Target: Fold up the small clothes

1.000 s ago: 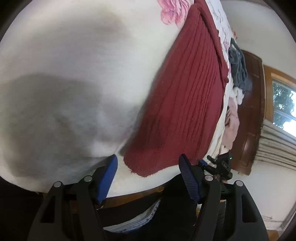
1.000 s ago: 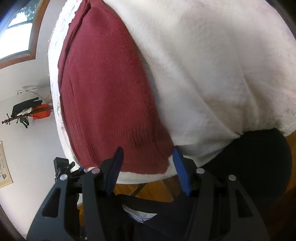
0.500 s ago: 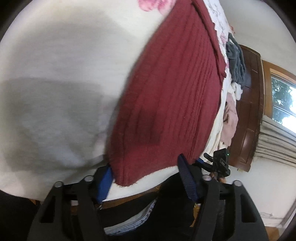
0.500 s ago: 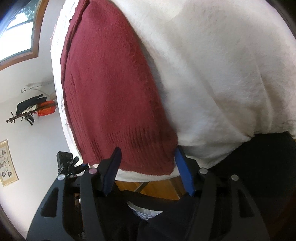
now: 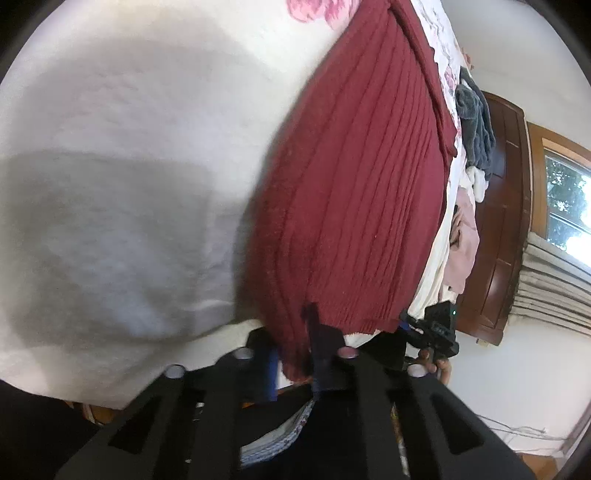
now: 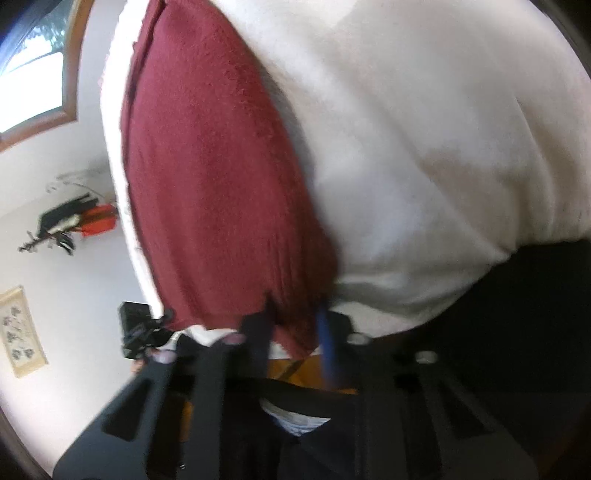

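Observation:
A dark red ribbed knit garment [image 5: 354, 192] lies flat on a white blanket [image 5: 122, 166]. In the left wrist view my left gripper [image 5: 291, 350] is shut on the garment's near corner, and the cloth bunches between the blue pads. The same red garment [image 6: 218, 184] fills the right wrist view, where my right gripper [image 6: 295, 332] is shut on its other near corner at the blanket's edge. The other gripper [image 5: 436, 328] shows at the far side of the hem in the left wrist view.
The white blanket [image 6: 424, 147] spreads wide beside the garment. A pile of grey, white and pink clothes [image 5: 472, 155] lies beyond it by a dark wooden headboard [image 5: 506, 221]. A pink flower print [image 5: 317, 9] marks the bedding. A window [image 6: 33, 70] sits high.
Both grippers went from open around the hem corners to shut on them. The red cloth now bunches up between each pair of fingers.

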The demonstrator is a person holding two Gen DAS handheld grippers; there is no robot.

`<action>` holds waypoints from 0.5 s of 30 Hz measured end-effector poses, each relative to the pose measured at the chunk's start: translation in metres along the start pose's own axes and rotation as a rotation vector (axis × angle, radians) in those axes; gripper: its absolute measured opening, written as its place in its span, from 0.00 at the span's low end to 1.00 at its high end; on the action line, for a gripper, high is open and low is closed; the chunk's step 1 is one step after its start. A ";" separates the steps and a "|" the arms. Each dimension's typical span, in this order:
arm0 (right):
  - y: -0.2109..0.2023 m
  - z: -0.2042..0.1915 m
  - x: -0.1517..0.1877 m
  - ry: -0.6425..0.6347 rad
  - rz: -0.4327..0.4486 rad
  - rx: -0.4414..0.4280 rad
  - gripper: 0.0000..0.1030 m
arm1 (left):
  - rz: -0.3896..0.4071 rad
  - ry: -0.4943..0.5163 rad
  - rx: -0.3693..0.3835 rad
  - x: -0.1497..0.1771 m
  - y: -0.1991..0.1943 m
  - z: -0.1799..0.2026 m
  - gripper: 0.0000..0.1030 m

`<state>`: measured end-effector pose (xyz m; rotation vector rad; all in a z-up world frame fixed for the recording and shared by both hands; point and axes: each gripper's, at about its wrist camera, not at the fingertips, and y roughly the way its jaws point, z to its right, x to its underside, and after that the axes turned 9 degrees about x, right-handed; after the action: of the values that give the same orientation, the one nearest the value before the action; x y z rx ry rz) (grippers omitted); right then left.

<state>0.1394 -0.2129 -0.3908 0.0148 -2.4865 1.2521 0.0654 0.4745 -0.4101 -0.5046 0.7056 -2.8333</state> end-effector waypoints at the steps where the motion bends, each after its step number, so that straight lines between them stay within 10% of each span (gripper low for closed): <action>1: -0.002 0.000 0.005 0.000 0.017 -0.012 0.11 | 0.006 -0.003 0.006 0.001 -0.001 0.000 0.07; 15: -0.061 -0.025 0.027 -0.053 0.164 -0.160 0.09 | 0.155 0.050 0.182 0.024 -0.040 0.038 0.06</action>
<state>0.1323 -0.2266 -0.3208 -0.2027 -2.6729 1.1234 0.0537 0.4872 -0.3532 -0.3356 0.4667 -2.7368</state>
